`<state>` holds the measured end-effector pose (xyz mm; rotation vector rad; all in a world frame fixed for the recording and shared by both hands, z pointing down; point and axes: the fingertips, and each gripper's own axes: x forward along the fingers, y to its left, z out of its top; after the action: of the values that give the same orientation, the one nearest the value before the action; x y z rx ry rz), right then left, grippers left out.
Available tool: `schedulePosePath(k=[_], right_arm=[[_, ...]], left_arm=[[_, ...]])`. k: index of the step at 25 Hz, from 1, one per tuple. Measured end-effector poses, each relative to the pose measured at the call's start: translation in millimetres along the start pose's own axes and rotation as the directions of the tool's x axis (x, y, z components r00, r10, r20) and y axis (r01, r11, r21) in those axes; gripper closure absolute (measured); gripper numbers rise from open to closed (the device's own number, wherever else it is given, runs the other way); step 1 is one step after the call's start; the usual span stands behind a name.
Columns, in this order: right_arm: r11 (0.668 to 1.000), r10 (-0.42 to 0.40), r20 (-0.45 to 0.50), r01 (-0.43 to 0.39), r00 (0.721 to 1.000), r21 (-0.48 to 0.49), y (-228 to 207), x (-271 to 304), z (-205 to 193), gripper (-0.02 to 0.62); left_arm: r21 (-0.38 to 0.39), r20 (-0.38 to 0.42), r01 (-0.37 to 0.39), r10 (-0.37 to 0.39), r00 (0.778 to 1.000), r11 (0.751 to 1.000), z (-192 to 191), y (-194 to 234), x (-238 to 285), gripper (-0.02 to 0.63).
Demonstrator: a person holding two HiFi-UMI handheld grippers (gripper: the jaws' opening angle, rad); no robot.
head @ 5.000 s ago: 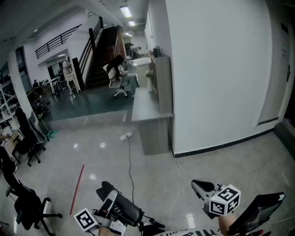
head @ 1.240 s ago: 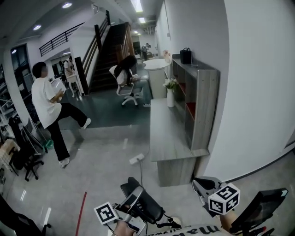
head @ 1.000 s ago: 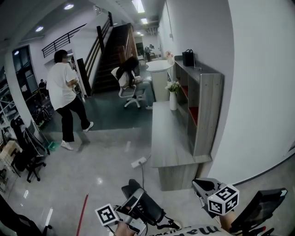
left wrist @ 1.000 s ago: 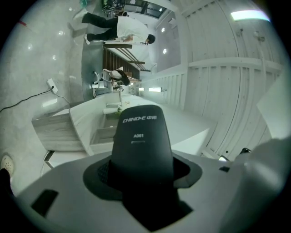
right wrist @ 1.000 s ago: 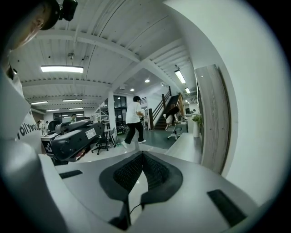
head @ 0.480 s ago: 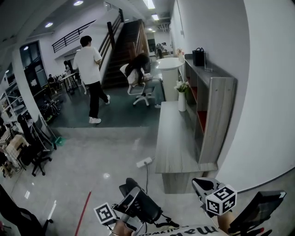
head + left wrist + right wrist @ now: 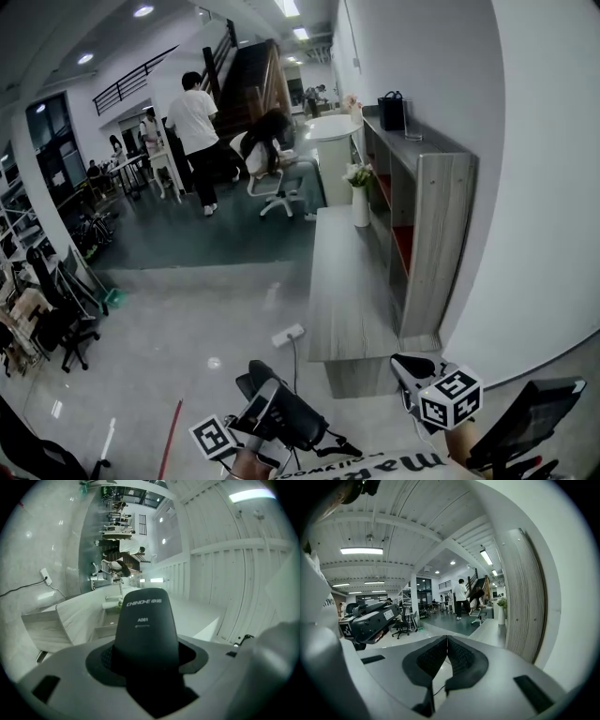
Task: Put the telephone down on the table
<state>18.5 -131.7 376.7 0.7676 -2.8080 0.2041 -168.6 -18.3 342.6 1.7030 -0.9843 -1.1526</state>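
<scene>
The black telephone (image 7: 286, 419) hangs low in the head view, left of centre, with my left gripper (image 7: 265, 414) shut on it. In the left gripper view its handset (image 7: 146, 632), with white print on it, fills the space between the jaws. My right gripper (image 7: 410, 373) is at the lower right, its jaws shut with nothing between them, and its pads (image 7: 454, 656) meet. From the right gripper view the telephone (image 7: 370, 618) shows at the left. The long grey table (image 7: 342, 291) stands just ahead, against the wall.
A wooden shelf unit (image 7: 427, 216) rises along the table's right side. A vase of flowers (image 7: 360, 202) stands at its far end. A power strip (image 7: 288, 335) with a cable lies on the floor left of the table. A person (image 7: 199, 131) walks far off.
The table and shelf have come slightly nearer in the head view. The person in white has walked away toward the stairs. Both grippers keep their places and their grip.
</scene>
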Motion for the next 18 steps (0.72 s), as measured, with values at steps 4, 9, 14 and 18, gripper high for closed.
schedulePosePath(k=[4, 9, 14, 18], right_arm=[[1.0, -0.011, 0.014, 0.011, 1.0, -0.011, -11.5, 8.1, 9.7, 0.584], [1.0, -0.012, 0.02, 0.012, 1.0, -0.016, -25.3, 20.7, 11.6, 0.584], [1.0, -0.015, -0.016, 0.015, 1.0, -0.016, -25.0, 31.2, 1.3, 0.584], [1.0, -0.007, -0.042, 0.007, 0.999, 0.0, -24.3, 36.9, -11.5, 0.584]], left_arm=[[-0.004, 0.0, -0.017, 0.017, 1.0, 1.0, 7.0, 11.2, 13.3, 0.328], [-0.022, -0.001, 0.011, -0.011, 1.0, 1.0, 10.2, 19.6, 28.5, 0.328], [0.005, -0.003, 0.006, -0.006, 1.0, 1.0, 13.9, 26.4, 29.9, 0.328], [0.001, 0.015, -0.017, 0.017, 1.0, 1.0, 16.4, 35.6, 26.4, 0.328]])
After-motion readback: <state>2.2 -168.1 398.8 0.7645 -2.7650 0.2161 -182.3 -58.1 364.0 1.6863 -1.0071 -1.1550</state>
